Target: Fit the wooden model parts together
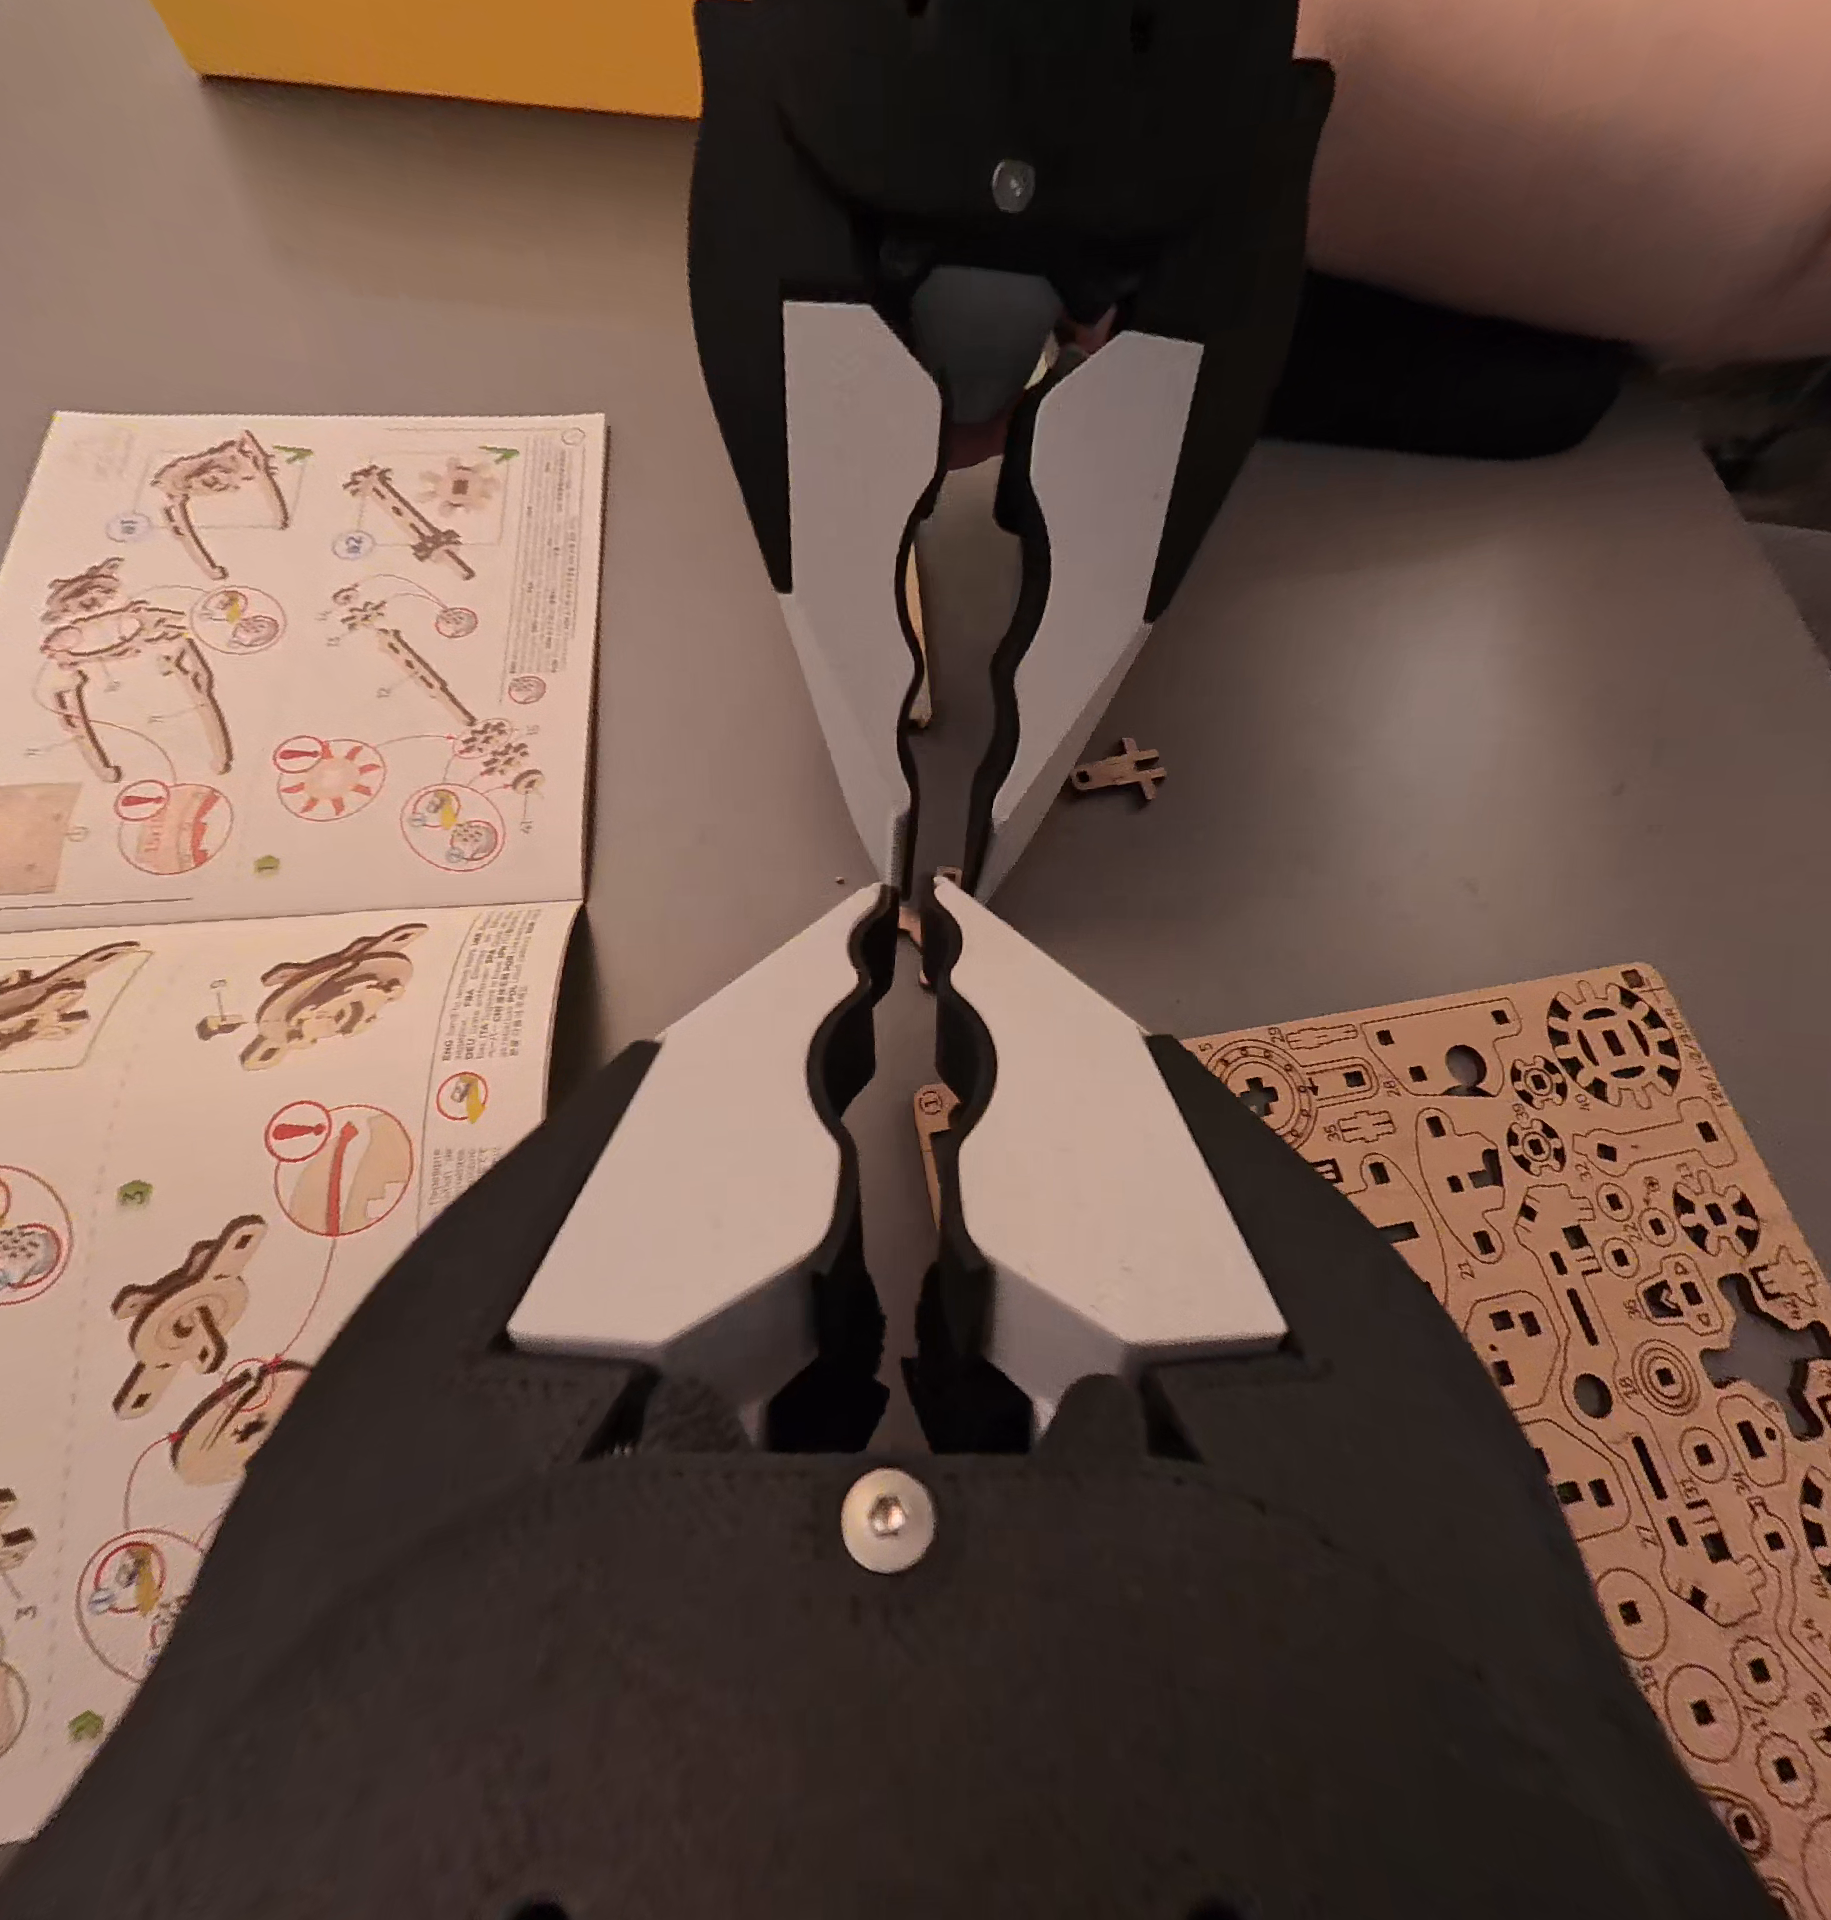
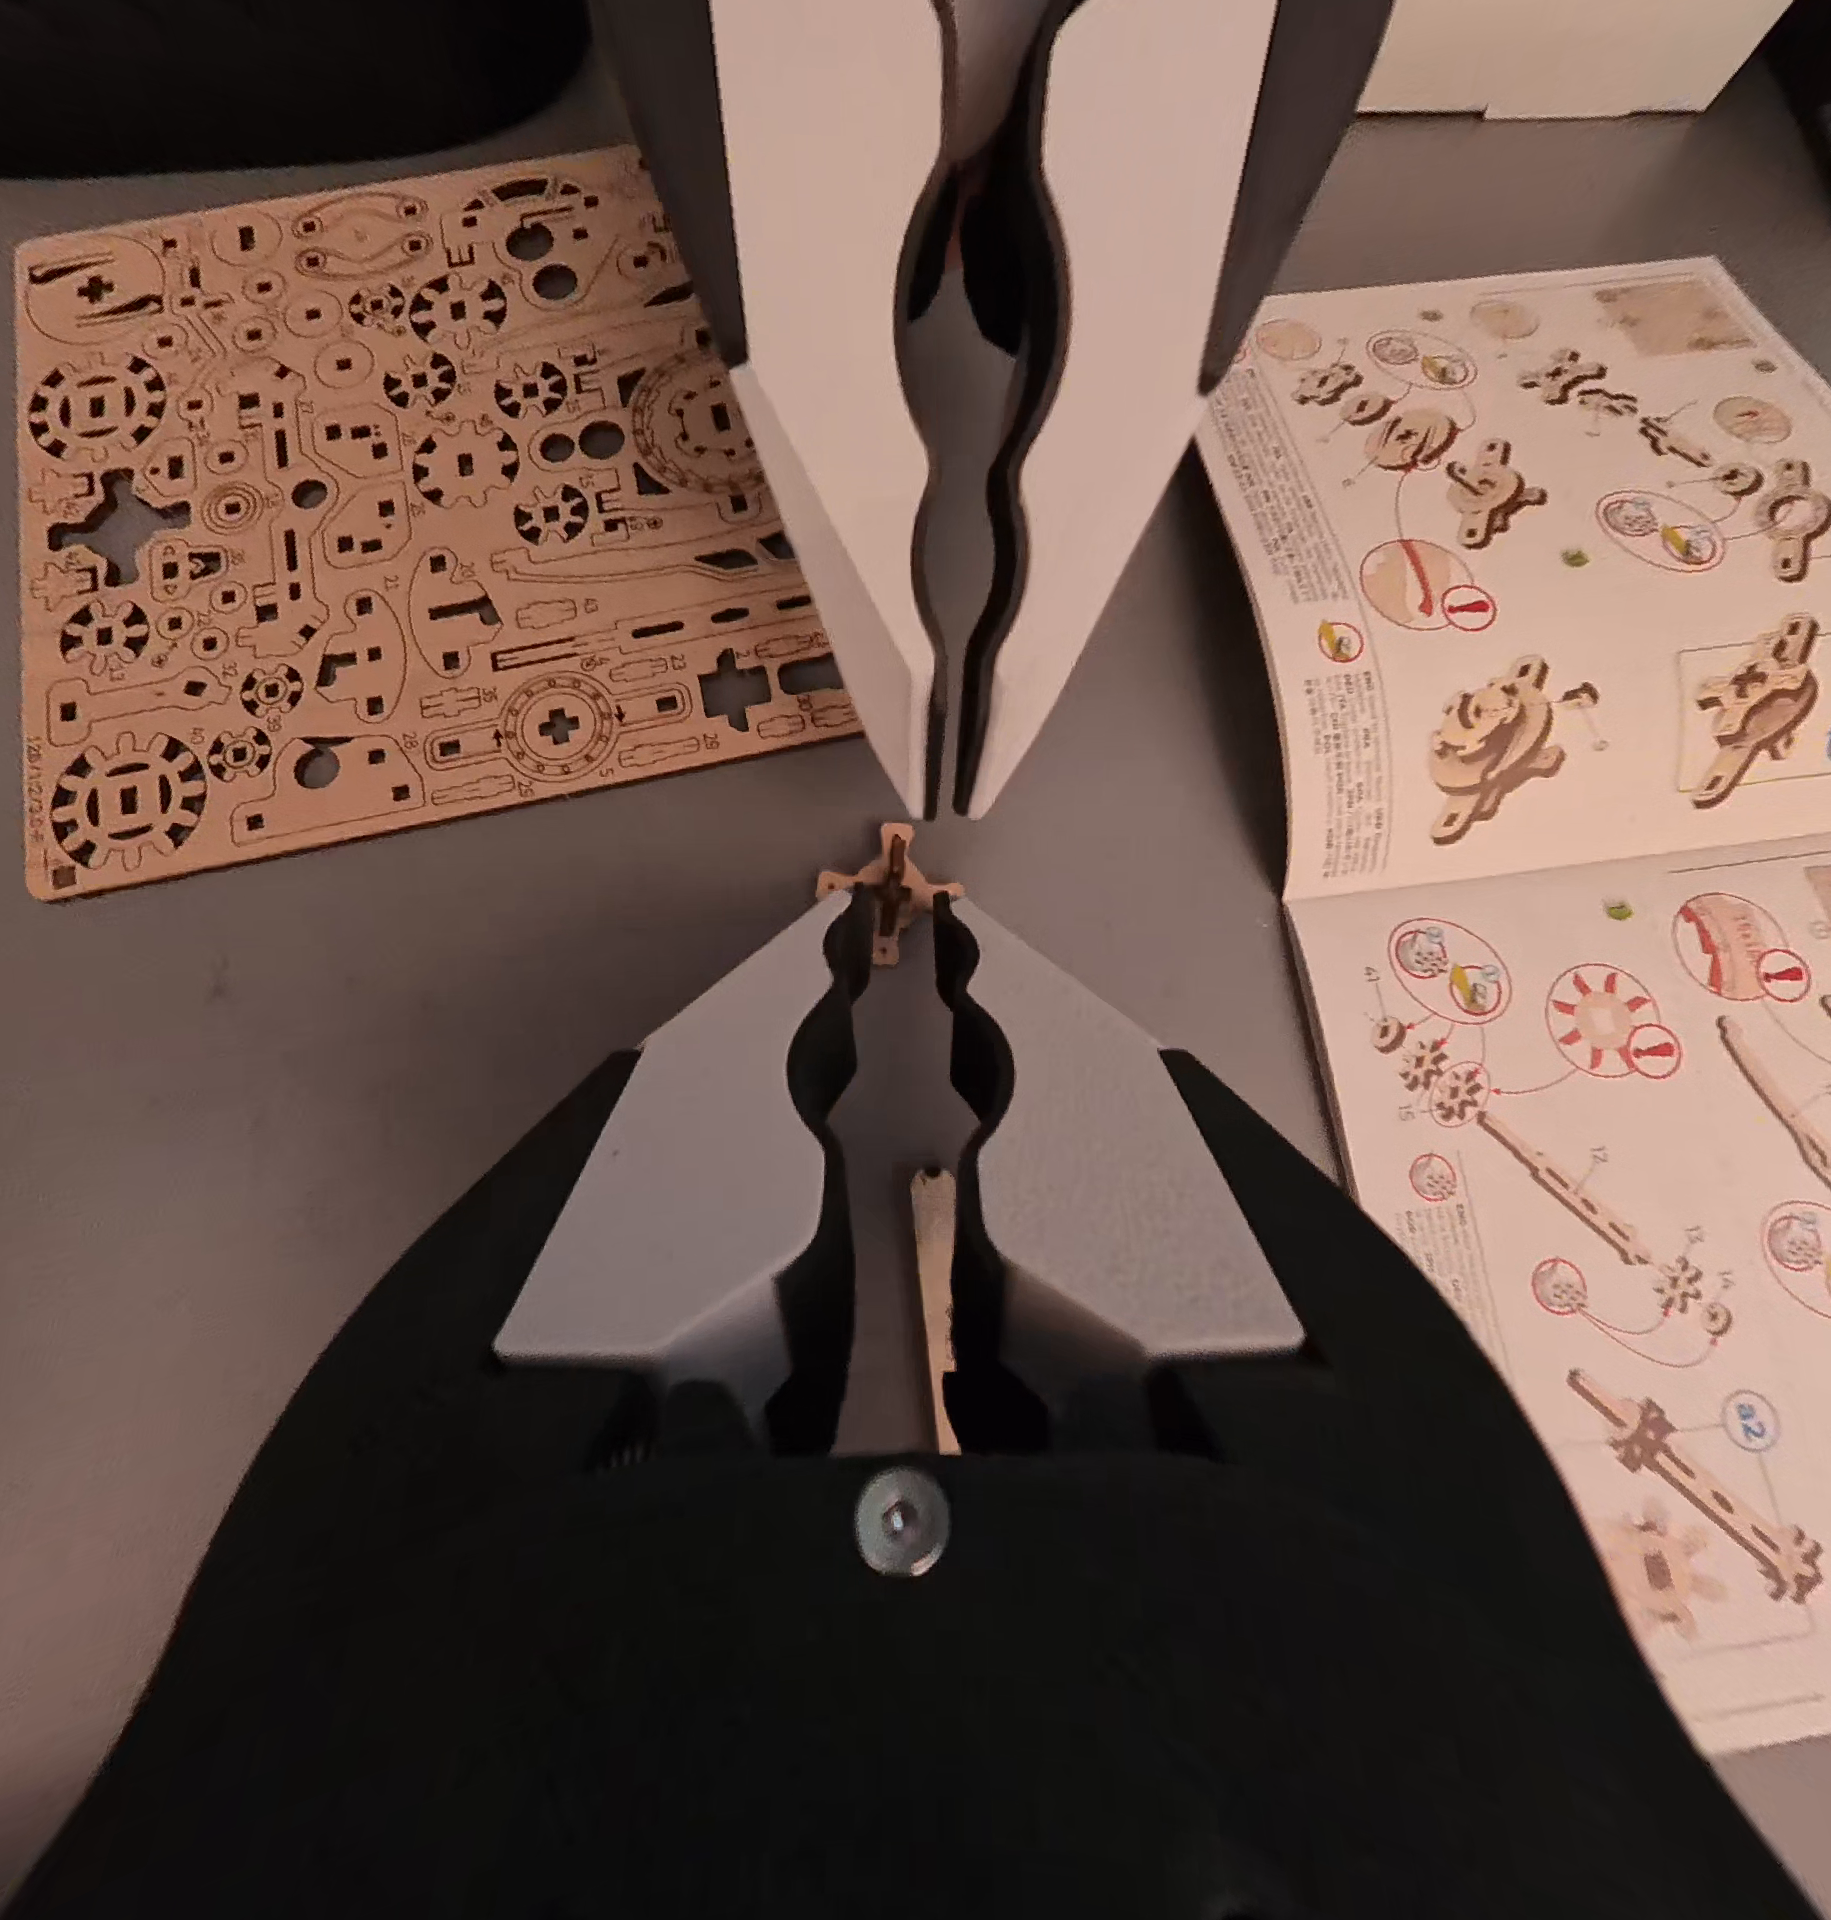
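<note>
My right gripper (image 2: 890,906) is shut on a small cross-shaped wooden part (image 2: 890,896) at its fingertips. A pale wooden stick (image 2: 936,1309) runs back between its fingers. My left gripper (image 1: 916,896) faces it tip to tip, jaws nearly closed on a thin wooden strip (image 1: 932,1153) lying along its right pad. In the right wrist view the left gripper (image 2: 942,812) comes down from the top, its tips just above the cross part. In the left wrist view the right gripper (image 1: 937,868) reaches in from the top. I cannot tell whether the parts are joined.
A laser-cut plywood parts sheet (image 1: 1576,1351) (image 2: 267,520) lies on the grey table. An open instruction booklet (image 1: 267,831) (image 2: 1576,935) lies on the other side. A loose small wooden cross piece (image 1: 1119,774) lies beyond the grippers. A yellow box (image 1: 423,52) stands at the far edge. Left and right tips are no more than a few centimetres apart.
</note>
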{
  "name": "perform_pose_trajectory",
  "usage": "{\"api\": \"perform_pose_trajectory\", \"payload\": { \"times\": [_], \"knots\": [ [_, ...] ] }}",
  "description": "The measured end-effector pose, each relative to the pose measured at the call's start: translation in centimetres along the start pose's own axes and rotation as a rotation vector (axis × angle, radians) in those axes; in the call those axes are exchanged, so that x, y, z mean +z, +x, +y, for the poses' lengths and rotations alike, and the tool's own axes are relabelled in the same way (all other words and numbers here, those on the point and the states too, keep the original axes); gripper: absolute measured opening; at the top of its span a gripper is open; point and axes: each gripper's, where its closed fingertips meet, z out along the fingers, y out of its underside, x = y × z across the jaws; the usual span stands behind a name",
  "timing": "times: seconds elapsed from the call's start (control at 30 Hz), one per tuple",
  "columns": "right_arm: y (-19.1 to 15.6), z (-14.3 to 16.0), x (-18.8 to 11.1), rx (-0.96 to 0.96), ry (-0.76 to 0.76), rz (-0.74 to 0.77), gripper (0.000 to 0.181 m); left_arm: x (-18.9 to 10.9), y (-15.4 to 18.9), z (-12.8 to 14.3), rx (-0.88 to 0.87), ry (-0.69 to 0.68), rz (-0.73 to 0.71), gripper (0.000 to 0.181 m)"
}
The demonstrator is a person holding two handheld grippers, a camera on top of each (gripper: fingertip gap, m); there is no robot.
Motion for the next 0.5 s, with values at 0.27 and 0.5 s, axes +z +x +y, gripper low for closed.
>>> {"api": "perform_pose_trajectory", "payload": {
  "times": [0.27,0.5],
  "knots": [
    [0.0,-0.5,0.2,0.01,-0.029,0.022,0.009,0.5,0.8,1.3,0.019,-0.073,0.039,0.003],
    [-0.1,-0.3,0.2,0.004,-0.073,0.021,0.001,1.0,0.6,1.7,0.022,-0.094,0.03,0.003]
  ]
}}
